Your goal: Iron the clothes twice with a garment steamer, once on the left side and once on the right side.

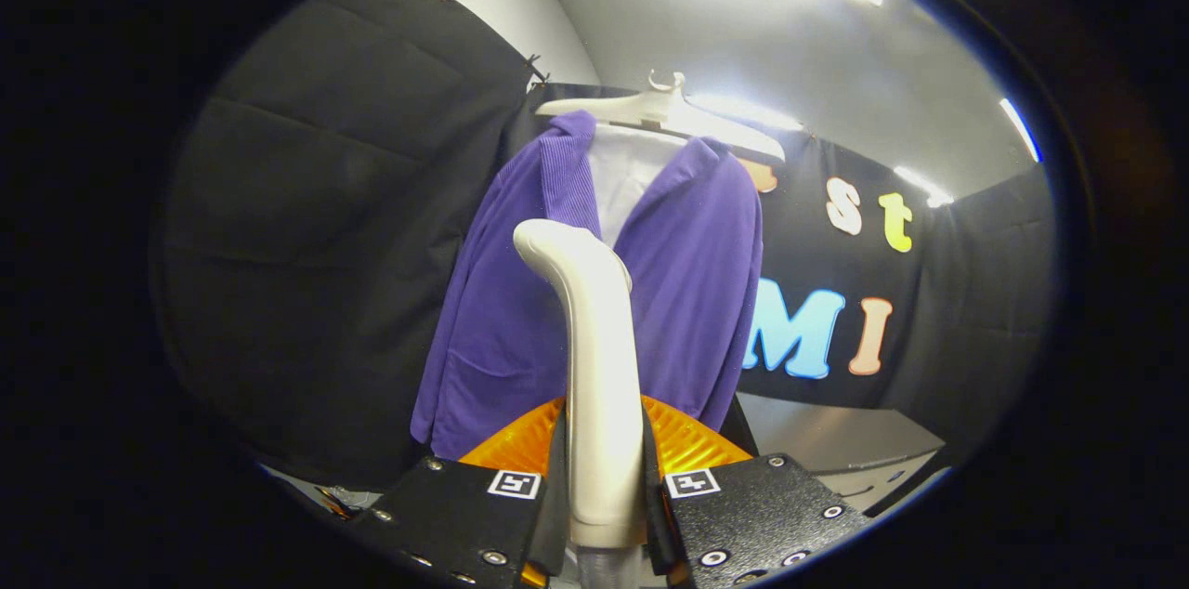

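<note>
Clamped on the garment steamer [599, 366], both fingers [555, 487] of the gripper [604, 496] pressing its handle from either side, gap no wider than the handle itself. Smooth, glossy, cream plastic; a rounded tube standing upright between the fingers, then bending over at the top toward the clothes like a swan's neck. Head end turned away, nozzle face hidden. Paler, greyish collar at the handle's foot, just below the grip. Flat matte plates with round screw heads and small square markers on either side of the handle.

Just beyond the fingers, hanging on a hanger [664, 111]: a purple jacket [687, 273], soft and finely ribbed or corded, ribbing clearest along the left lapel. Open front, lapels falling in a V, a white garment [624, 176] of smooth cloth showing inside it. Patch pocket seam low on the left panel. Hanger pale, glossy plastic, broad curved shoulders, small hook on top.

Steamer's bent top level with the jacket's chest, in front of the opening between the panels; touching or apart, cannot tell.

Behind the handle's base, an orange ridged dome [687, 445], shiny, fine grooves fanning outward. Black quilted cloth wall [325, 227] to the left, creased in broad folds.
</note>
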`<state>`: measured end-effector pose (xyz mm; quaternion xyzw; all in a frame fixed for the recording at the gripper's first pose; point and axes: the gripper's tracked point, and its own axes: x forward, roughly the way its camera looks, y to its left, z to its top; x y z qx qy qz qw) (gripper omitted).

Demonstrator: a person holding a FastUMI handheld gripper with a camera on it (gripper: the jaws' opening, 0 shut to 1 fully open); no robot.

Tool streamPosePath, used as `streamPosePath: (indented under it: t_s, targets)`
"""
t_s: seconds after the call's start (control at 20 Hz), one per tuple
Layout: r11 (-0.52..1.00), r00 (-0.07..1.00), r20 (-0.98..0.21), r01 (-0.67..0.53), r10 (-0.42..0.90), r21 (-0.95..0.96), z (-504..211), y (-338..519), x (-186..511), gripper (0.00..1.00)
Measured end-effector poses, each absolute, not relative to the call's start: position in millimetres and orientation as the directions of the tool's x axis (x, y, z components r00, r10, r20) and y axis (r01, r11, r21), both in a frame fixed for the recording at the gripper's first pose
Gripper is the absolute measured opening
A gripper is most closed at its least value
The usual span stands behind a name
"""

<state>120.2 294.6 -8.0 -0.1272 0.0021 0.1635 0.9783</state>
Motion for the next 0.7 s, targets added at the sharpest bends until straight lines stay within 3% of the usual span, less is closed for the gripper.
streamPosePath:
  t_s: [0.2, 0.4, 0.7]
  targets:
    - [0.924, 0.95, 0.039, -0.29, 0.309, -0.247, 38, 322, 142, 0.34]
    - [0.932, 0.957, 0.048, -0.265, 0.285, -0.246, 59, 342, 167, 0.35]
    - [0.93, 0.971, 0.001, -0.229, 0.239, -0.287, 25, 345, 180, 0.35]
